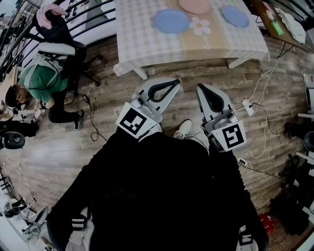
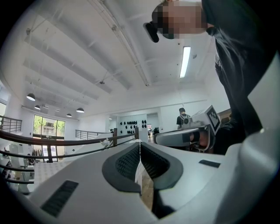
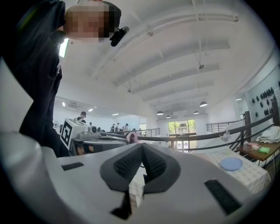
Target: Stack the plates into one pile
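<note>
Atop table [image 1: 147, 44], pink plate [image 1: 195, 6], two blue plates [image 1: 171, 21]

One blue plate [image 1: 171, 21], another blue plate [image 1: 234, 15], a pink plate [image 1: 195, 6], maybe peach, pale checked tablecloth [image 1: 142, 39], brown wood floor [image 1: 59, 142].

I see the table [image 1: 142, 39] under its checked cloth [image 1: 130, 54], bearing three unstacked plates: a blue plate [image 1: 171, 21] at left, a pink plate [image 1: 195, 6] behind it, and a second blue plate [image 1: 234, 15] at right.
</note>
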Available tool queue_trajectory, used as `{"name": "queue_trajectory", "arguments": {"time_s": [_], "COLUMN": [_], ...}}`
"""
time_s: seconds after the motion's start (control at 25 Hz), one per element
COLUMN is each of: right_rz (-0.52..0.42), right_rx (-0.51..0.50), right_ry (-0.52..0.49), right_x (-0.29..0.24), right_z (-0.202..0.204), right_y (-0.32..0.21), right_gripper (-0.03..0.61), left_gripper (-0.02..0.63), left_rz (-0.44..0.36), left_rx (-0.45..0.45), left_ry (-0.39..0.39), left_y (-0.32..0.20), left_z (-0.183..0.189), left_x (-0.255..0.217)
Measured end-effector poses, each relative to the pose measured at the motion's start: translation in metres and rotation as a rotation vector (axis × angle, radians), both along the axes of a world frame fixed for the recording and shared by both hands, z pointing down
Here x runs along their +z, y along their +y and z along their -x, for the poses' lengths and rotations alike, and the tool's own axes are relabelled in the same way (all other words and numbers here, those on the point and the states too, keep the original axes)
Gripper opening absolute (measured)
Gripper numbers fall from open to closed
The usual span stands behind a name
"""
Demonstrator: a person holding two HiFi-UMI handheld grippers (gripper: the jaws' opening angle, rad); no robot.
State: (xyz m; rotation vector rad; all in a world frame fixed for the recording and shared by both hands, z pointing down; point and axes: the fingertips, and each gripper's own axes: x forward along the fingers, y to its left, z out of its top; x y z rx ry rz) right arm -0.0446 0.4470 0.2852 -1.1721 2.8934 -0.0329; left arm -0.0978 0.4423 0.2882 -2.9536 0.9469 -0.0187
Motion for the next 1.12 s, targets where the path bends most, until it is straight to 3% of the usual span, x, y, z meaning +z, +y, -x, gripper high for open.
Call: {"name": "queue_trajectory", "arguments": {"time_s": [0.48,1.12], "right_rz": [-0.015,-0.013], "right_rx": [-0.026,-0.04], "right_ry": [-0.032,-0.039], "right_x": [-0.001,0.001], "right_z": [-0.03,-0.104], "right_y": [-0.006,-0.026], "right_gripper": [0.005,0.005], "left_gripper": [0.021,0.021], "left_rz": [0.004,-0.007], "left_rx": [-0.002,-0.038], "left_ry": [-0.009,-0.029], "left_y": [-0.008,-0.026], "left_z": [-0.035,-0.105], "left_x": [0.001,0.0]}}
